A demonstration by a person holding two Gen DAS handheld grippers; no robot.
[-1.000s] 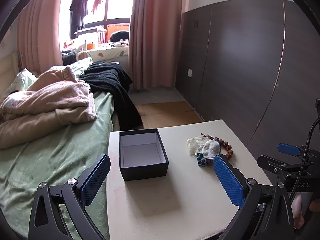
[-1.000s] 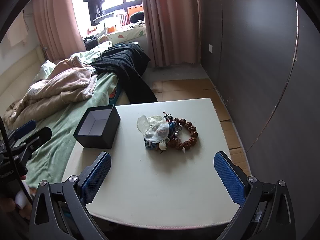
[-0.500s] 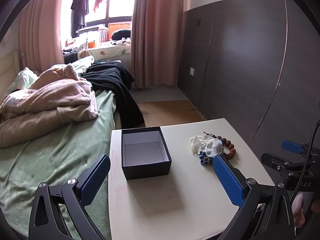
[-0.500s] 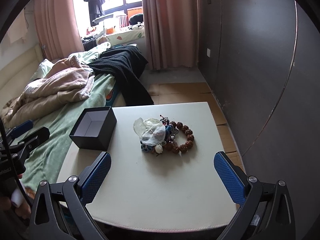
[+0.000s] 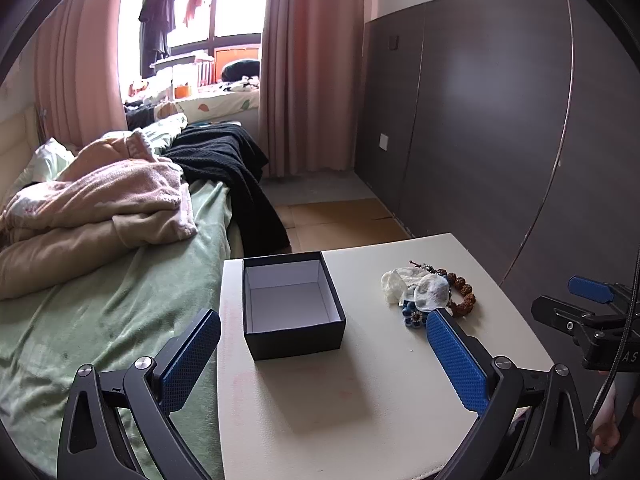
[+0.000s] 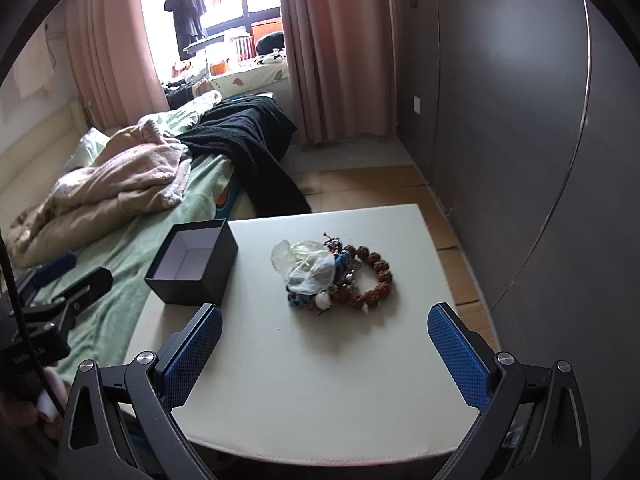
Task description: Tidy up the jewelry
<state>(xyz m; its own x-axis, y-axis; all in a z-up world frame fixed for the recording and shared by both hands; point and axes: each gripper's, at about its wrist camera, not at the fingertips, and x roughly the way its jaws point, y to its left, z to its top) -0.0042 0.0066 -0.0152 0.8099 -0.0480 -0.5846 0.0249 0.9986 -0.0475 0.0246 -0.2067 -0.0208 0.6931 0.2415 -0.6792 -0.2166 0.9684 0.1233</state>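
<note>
An open black box (image 5: 292, 304) with a white inside stands empty on the left part of a small white table (image 5: 360, 400); it also shows in the right wrist view (image 6: 194, 262). A jewelry pile (image 6: 330, 276) lies right of it: a brown bead bracelet (image 6: 374, 280), clear plastic bags (image 6: 310, 266) and blue pieces; the pile also shows in the left wrist view (image 5: 428, 292). My left gripper (image 5: 324, 360) is open and empty, just in front of the box. My right gripper (image 6: 326, 350) is open and empty, in front of the pile.
A bed with a green sheet (image 5: 100, 312), pink blankets (image 5: 100, 200) and a black garment (image 5: 232, 168) lies left of the table. A dark wardrobe wall (image 5: 500, 120) runs along the right. Cardboard covers the floor (image 5: 340, 224) behind the table.
Both grippers have drawn back and risen slightly, so the table, box and pile sit a little farther off in both views. Both grippers stay open. Nothing on the table moved.
</note>
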